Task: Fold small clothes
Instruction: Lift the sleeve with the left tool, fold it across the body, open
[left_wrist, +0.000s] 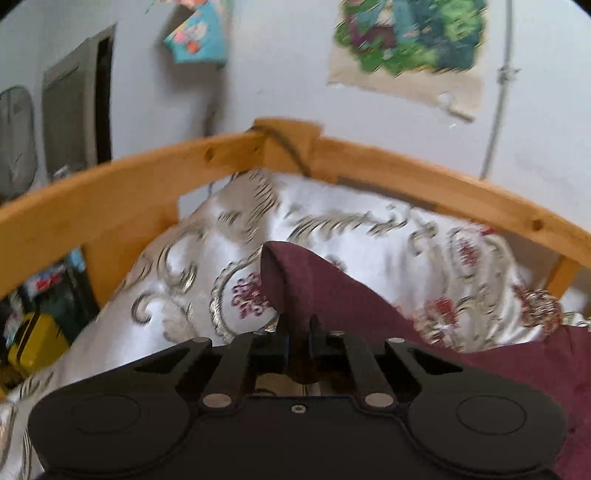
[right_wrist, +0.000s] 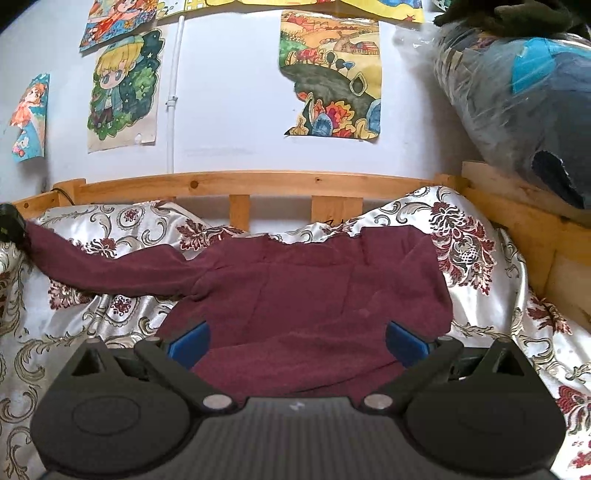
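Observation:
A maroon long-sleeved top (right_wrist: 314, 288) lies spread on a white floral bed cover (right_wrist: 110, 229). One sleeve (right_wrist: 103, 266) stretches out to the far left, where my left gripper (right_wrist: 9, 225) holds its end. In the left wrist view my left gripper (left_wrist: 298, 328) is shut on the maroon sleeve cuff (left_wrist: 291, 280), which stands up between the fingers above the bed cover (left_wrist: 184, 280). My right gripper (right_wrist: 295, 343) is open, with its blue pads (right_wrist: 188, 345) wide apart over the near edge of the top, holding nothing.
A wooden bed rail (right_wrist: 240, 184) runs along the wall behind the bed and down the right side (right_wrist: 535, 229). A plastic-wrapped bundle (right_wrist: 517, 92) sits at the upper right. Drawings hang on the wall (right_wrist: 332, 74). A yellow box (left_wrist: 33, 339) lies beyond the bed's left rail (left_wrist: 110, 192).

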